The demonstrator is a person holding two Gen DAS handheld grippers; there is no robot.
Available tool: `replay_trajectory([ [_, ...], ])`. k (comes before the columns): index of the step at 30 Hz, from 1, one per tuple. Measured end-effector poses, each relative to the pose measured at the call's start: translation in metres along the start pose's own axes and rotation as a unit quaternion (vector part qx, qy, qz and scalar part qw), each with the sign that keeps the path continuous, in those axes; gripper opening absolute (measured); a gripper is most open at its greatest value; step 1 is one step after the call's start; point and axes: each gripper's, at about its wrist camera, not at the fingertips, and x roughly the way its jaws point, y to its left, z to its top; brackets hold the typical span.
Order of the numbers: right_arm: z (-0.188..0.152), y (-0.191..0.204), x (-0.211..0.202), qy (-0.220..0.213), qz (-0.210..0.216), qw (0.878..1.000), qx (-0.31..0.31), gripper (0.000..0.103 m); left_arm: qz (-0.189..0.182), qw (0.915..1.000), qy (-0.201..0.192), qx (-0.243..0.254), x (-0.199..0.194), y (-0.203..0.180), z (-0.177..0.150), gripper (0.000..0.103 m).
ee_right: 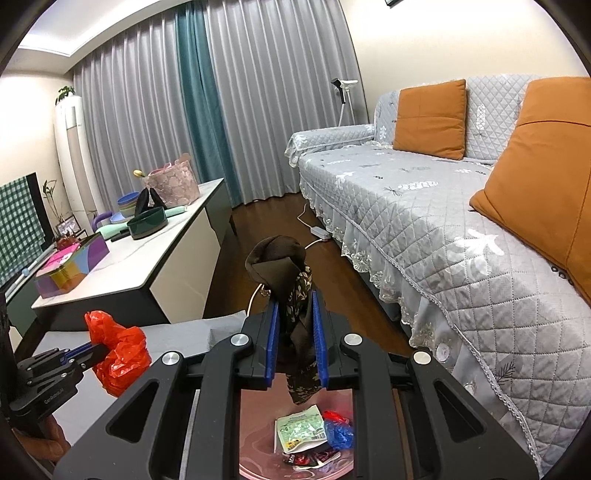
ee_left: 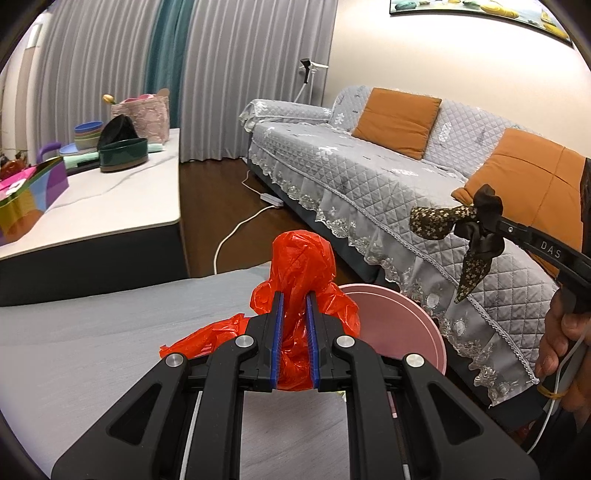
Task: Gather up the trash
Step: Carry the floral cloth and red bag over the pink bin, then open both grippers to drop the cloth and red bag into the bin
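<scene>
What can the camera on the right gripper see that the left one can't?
Only the right wrist view shows inside the pink bin: wrappers and a blue scrap. Only the left wrist view shows the picture on the wall. Both show the red plastic bag clamped in the left hand-held gripper, the brown floral cloth clamped in the right hand-held gripper, and the sofa.

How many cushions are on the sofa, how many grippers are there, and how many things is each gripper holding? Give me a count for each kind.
Orange cushions: 2
Grippers, left gripper and right gripper: 2
Held things, red plastic bag and brown floral cloth: 2
Total: 6
</scene>
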Motion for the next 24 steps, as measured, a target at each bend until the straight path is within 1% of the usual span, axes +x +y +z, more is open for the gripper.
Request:
replay_trajectory([
  [5, -0.003, -0.001, 0.007, 0.007, -0.004, 1.000, -0.008, 0.018, -0.011, 0.9999, 0.001, 0.002, 0.009, -0.010, 0.002, 0.012],
  [17, -0.009, -0.012, 0.023, 0.027, -0.016, 0.999, -0.010, 0.018, -0.047, 0.9986, 0.020, 0.016, 0.047, -0.038, 0.006, 0.012],
  [24, -0.012, -0.020, 0.031, 0.035, -0.021, 0.999, -0.008, 0.018, -0.054, 0.9977, 0.034, 0.021, 0.070, -0.047, 0.003, 0.012],
])
